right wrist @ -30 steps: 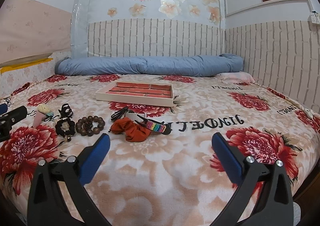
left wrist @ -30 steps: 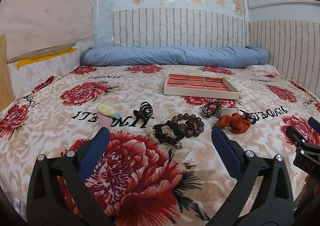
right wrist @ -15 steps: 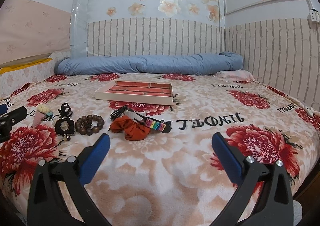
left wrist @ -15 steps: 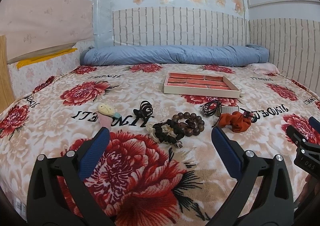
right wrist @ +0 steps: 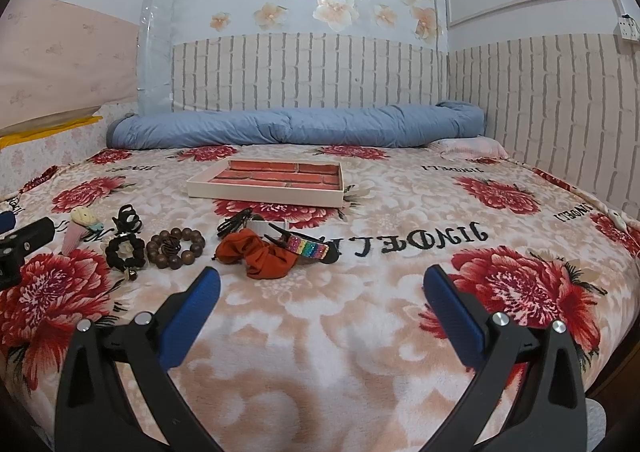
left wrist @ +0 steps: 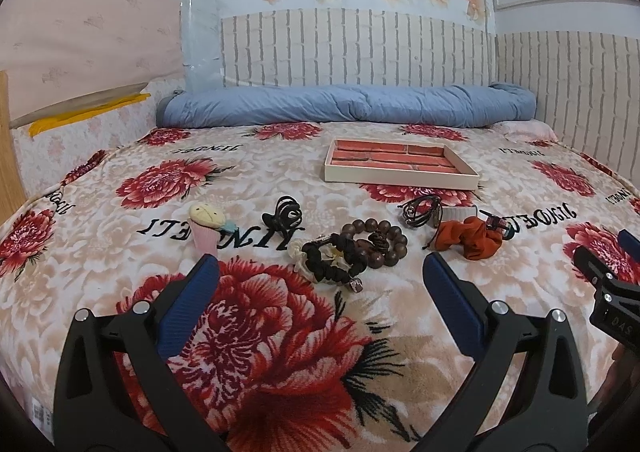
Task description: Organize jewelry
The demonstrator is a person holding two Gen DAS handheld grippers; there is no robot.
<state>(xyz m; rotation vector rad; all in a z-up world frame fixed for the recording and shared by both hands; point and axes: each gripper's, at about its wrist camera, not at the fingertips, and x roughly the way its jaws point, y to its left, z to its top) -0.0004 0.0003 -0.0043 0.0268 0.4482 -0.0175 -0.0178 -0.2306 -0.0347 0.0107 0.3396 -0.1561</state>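
Left gripper (left wrist: 318, 274): spread, empty, over the bed (left wrist: 100, 260) | black scrunchie (left wrist: 334, 262) and wooden bead bracelet (left wrist: 378, 242) just ahead of it | right gripper (right wrist: 320, 286): spread, empty | orange scrunchie (right wrist: 260, 254) ahead-left | jewelry tray (right wrist: 264, 181) farther ahead, well apart.

I hold my left gripper (left wrist: 320, 276) level at the bottom of its frame, blue-padded fingers (left wrist: 188, 304) spread wide and holding nothing. My right gripper (right wrist: 320, 284) sits the same way, gaping and unloaded.
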